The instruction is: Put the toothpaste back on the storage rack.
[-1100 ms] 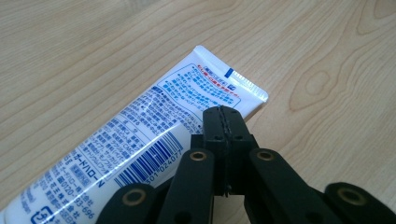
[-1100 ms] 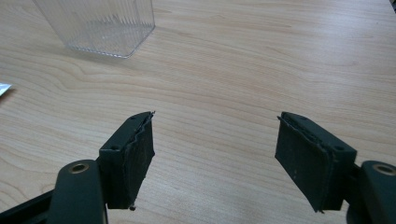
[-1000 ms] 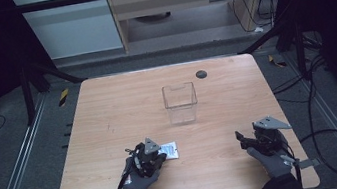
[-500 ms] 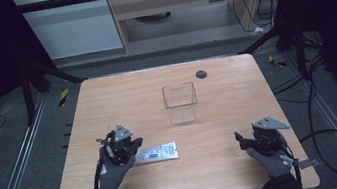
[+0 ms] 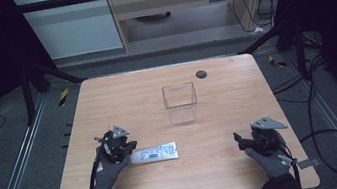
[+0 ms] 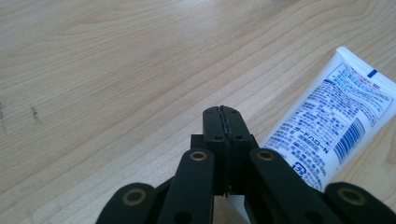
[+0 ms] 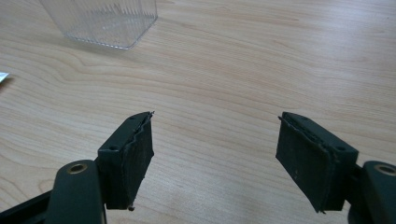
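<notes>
A white tube with blue print lies flat on the wooden table, left of the middle near the front. My left gripper sits at the tube's left end with its jaws shut. In the left gripper view the shut jaws meet with nothing between the tips, and the tube lies just to their right. My right gripper rests at the front right, open and holding nothing. In the right gripper view its jaws stand wide apart over bare wood.
A clear plastic box stands upright at the table's middle, also seen in the right gripper view. A small black disc lies near the far edge. Metal rails and cables run along both sides of the table.
My left gripper has moved left and slightly away, uncovering the tube, which stays about where it was. The right gripper has not moved.
</notes>
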### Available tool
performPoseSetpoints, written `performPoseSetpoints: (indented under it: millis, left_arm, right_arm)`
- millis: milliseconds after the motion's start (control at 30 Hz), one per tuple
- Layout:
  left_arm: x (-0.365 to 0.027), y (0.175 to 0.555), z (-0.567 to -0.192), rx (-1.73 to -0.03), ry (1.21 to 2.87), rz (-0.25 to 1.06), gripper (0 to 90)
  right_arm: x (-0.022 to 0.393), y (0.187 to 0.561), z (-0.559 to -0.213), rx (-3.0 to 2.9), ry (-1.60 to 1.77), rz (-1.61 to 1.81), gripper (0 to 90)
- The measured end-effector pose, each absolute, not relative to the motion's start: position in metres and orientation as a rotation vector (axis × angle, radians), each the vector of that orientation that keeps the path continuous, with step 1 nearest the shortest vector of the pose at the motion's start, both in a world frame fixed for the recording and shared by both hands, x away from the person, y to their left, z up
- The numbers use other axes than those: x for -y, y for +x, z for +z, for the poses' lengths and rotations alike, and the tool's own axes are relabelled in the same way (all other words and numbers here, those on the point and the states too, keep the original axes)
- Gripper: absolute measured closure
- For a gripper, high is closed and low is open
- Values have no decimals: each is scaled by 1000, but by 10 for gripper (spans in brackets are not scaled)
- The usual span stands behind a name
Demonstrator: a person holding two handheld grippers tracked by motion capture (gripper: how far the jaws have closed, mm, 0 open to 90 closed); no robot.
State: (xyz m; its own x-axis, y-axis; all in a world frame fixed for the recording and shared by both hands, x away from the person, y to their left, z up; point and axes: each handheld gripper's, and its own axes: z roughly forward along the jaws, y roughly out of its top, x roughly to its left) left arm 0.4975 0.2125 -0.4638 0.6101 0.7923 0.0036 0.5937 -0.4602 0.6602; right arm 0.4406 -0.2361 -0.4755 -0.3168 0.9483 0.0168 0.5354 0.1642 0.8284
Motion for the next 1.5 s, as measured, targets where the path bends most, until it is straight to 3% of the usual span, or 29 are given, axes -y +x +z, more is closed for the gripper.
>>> performPoseSetpoints:
  millis: [1500]
  left_arm:
    - [-204, 449, -464, -1046, 2243, 326, 875]
  right_arm:
    - [242, 440, -476, -1900, 1426, 1022, 263]
